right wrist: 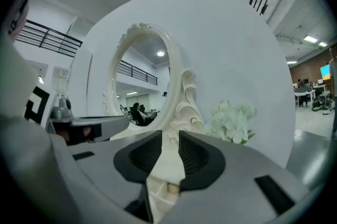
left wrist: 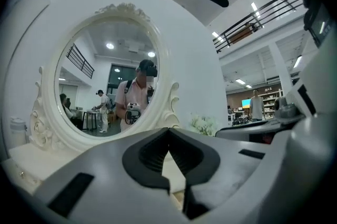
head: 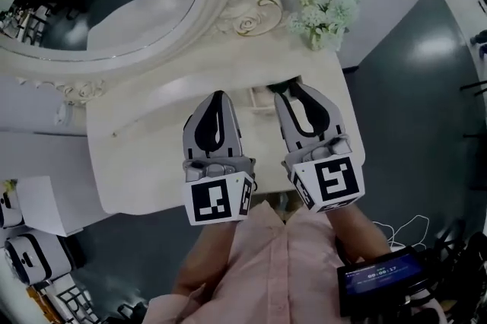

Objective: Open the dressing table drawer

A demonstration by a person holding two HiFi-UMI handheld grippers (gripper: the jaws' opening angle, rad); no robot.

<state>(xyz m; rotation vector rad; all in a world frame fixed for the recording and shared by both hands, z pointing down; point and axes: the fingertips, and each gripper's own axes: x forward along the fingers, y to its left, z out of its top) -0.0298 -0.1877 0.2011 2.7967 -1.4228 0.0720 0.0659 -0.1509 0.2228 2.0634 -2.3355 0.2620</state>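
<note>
The cream dressing table (head: pixel 144 155) stands below me, its oval mirror (head: pixel 99 3) at the back left. No drawer front shows in any view. Both grippers hover level over the table top, pointing at the mirror (left wrist: pixel 105 81). My left gripper (head: pixel 219 96) is shut, its tips meeting with nothing between them (left wrist: pixel 168 131). My right gripper (head: pixel 293 87) stands open beside it, a narrow gap between its pads (right wrist: pixel 170 136). Through that gap I see only the carved mirror frame (right wrist: pixel 181 97) and bare table top. A small cream lump (right wrist: pixel 169 187) shows low between the right jaws; I cannot tell what it is.
White flowers (head: pixel 326 7) stand at the table's back right corner, to the right of the mirror frame (right wrist: pixel 234 120). White boxes and gear (head: pixel 30 254) sit on the floor at the left. A device with a lit screen (head: pixel 380 277) and cables (head: pixel 403 227) lie at the lower right.
</note>
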